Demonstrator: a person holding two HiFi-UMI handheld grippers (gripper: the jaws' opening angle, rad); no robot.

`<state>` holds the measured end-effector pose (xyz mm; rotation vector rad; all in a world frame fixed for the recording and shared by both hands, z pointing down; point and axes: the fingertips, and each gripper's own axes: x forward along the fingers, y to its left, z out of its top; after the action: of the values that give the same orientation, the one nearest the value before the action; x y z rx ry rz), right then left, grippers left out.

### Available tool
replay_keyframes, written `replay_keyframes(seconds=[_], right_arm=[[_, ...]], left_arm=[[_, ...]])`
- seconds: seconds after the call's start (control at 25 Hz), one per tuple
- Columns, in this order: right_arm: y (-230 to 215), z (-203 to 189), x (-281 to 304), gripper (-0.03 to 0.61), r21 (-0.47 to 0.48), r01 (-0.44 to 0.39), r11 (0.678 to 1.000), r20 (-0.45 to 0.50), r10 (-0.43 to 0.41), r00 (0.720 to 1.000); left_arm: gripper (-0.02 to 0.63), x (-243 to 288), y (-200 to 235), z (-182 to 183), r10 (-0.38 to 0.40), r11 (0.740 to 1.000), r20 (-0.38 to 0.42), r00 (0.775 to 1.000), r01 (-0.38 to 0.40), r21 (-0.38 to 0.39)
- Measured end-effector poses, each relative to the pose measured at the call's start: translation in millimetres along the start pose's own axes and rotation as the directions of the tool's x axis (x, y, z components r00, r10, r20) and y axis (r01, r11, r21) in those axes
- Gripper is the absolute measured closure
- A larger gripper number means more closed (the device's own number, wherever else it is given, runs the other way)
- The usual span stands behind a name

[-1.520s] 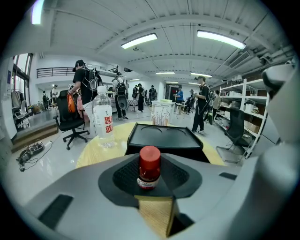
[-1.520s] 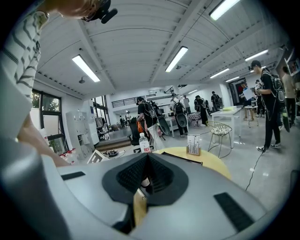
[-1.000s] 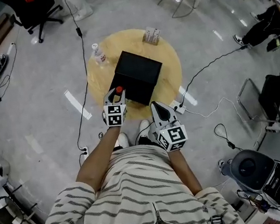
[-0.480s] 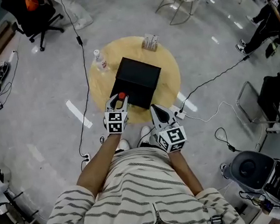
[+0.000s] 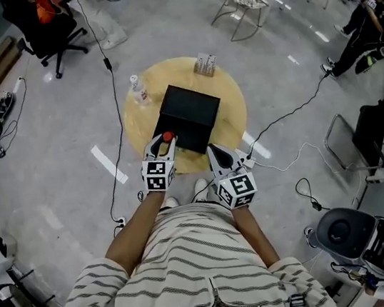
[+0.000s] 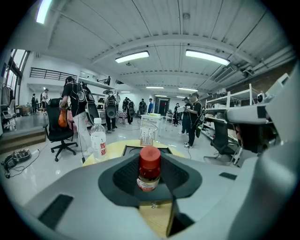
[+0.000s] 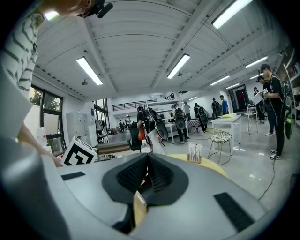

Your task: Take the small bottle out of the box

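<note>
Now your left gripper (image 5: 162,144) pinches the small bottle (image 6: 149,169) upright, red cap on top, at seven o'clock of the black box (image 5: 189,113); your right gripper (image 5: 216,150) has its jaws pressed together, empty.

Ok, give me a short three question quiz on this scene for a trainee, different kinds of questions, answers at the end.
1. What does the left claw grip? A) a cup B) the small bottle with a red cap C) nothing
2. True or false: a clear water bottle stands on the round table beside the black box.
3. Fill in: the right claw has its jaws ____, with nothing between them.
Key: 1 B; 2 true; 3 together.
</note>
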<state>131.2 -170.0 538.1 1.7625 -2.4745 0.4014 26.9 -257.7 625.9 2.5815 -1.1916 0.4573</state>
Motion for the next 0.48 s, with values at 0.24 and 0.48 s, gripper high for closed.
replay_keyframes(seconds=[0.24,0.48], right_arm=[[-2,5,3,0.56,-0.001,0.005,1.0,0.01,-0.005,1.0],[-2,11,7,0.56,-0.004,0.005,1.0,0.024,-0.005,1.0]], left_arm=[[0.468,-7,0,9,-0.007,1.0,0.017,1.0,0.007,0.0],[0.468,-17,-1,25,-0.015,1.0,0.042,0.999,0.015,0.007]])
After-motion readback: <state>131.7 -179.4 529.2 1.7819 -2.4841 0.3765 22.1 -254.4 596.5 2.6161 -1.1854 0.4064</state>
